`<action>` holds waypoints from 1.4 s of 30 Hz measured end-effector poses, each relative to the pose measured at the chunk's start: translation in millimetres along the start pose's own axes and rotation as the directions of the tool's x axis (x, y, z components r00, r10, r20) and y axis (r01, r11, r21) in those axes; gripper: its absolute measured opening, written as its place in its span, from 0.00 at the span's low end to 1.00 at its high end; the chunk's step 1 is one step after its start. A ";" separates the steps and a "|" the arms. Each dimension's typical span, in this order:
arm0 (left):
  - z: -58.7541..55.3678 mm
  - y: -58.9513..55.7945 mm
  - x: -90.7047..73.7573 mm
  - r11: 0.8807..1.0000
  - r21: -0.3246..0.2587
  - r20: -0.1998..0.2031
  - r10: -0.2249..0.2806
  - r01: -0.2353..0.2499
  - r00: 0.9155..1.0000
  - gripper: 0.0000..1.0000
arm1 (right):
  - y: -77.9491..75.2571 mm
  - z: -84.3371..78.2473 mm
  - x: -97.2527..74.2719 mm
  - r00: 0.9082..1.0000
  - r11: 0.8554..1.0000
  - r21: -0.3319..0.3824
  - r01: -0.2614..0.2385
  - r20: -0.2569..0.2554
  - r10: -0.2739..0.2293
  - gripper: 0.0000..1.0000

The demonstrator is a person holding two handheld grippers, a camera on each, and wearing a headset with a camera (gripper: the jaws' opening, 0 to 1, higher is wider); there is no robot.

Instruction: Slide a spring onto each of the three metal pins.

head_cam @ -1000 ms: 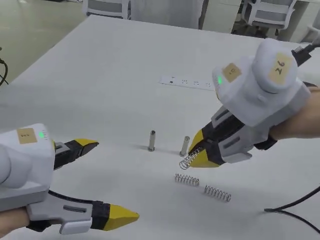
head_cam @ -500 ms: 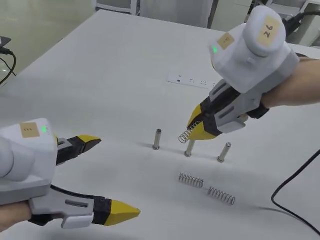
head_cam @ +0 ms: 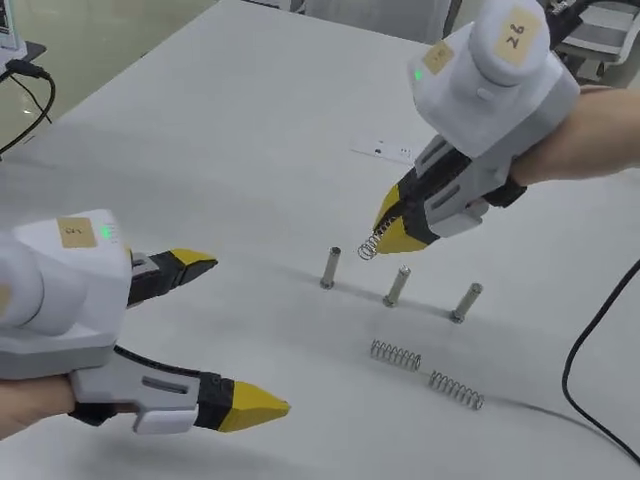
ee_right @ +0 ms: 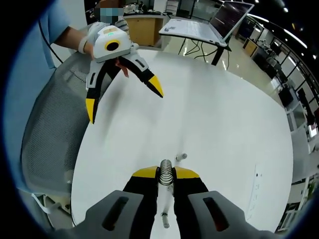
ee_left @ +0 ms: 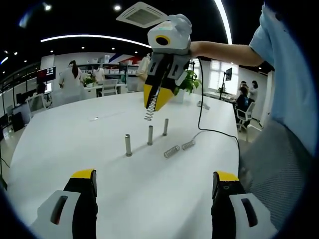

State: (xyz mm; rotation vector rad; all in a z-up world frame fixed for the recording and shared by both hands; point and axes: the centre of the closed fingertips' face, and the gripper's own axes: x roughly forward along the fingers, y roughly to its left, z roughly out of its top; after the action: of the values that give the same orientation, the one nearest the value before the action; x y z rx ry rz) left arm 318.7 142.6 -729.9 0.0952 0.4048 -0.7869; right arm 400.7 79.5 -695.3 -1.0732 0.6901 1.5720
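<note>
1. Thin silver wire spring (head_cam: 372,243) is pinched at its top end by the yellow-tipped jaws of the right gripper (head_cam: 393,230), which are closed tight on it. It hangs in the air above the white worktop (head_cam: 200,130).
2. Three short grey metal pins (head_cam: 397,286) stand in a row just below it. All three are bare.
3. The spring's long way is slanted. Its free end points down at the row, closest to the middle pin (ee_left: 150,135), but does not touch it. I think the spring must be tipped upright and lined up over a pin top before it can slide down.
4. Two more silver springs (head_cam: 396,354) lie flat on the worktop, near the pins.
5. The left gripper (head_cam: 240,335) has its jaws wide apart and holds nothing. It is well apart from the pins, so the right one is nearer.
</note>
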 end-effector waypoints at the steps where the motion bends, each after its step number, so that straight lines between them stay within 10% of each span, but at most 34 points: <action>1: 0.2 0.1 0.0 1.000 0.001 0.002 0.000 0.000 1.000 0.94 | -1.2 -0.1 1.9 1.000 1.000 -0.001 -0.005 -0.005 0.005 0.08; 42: -9.6 3.3 3.0 1.000 -0.002 -0.036 -0.011 0.011 0.999 0.93 | -34.1 -1.7 43.0 0.995 0.997 -0.065 -0.031 -0.100 0.024 0.08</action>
State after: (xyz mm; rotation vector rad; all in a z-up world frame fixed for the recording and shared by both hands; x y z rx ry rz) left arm 319.9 145.2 -740.1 0.1056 0.4401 -0.7970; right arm 432.4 106.2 -731.4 -1.2023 0.7262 1.5829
